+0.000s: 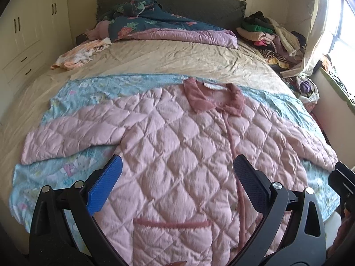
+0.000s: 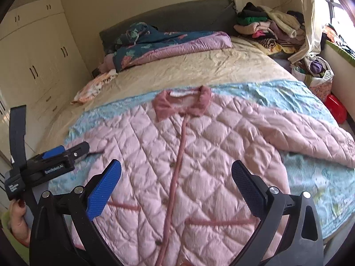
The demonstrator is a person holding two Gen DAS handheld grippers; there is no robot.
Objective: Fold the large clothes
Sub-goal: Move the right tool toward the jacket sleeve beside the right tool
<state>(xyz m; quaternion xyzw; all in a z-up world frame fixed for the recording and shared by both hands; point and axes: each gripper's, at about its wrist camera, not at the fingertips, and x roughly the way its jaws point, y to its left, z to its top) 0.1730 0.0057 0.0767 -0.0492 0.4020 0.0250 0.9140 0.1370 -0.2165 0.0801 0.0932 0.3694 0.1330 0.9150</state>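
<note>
The fingers [image 1: 106, 186] of the left gripper [image 1: 177, 177] are standing wide apart, hovering over the lower front of the pink quilted jacket [image 1: 173, 150] with nothing between them. The fingers [image 2: 104, 190] of the right gripper [image 2: 176, 181] are likewise spreading wide and empty above the same garment, near its lower buttons. In the right wrist view the left gripper is showing at the left edge, held by a hand [image 2: 18, 219], its tips reaching just over the jacket's side.

The jacket is lying flat and face up on a light blue printed sheet [image 1: 55, 173] that is covering the near part of the bed [image 1: 177, 59]. Its darker pink collar [image 1: 213, 97] is pointing toward the headboard [image 1: 188, 2], the button placket is running down the middle, and both sleeves are stretching outward and angling down toward the near corners. Two pink-trimmed pocket openings are sitting low on the front.

Farther up the beige bedding, a dark floral quilt [image 1: 150, 22] with a pink lining is lying bunched against the headboard, and a small peach patterned cloth [image 1: 82, 53] is resting near the left edge. A heap of mixed clothes [image 1: 273, 37] is piling up at the far right corner beside the curtain [image 1: 310, 33]. Cream wardrobe doors [image 2: 33, 51] are lining the left wall.
</note>
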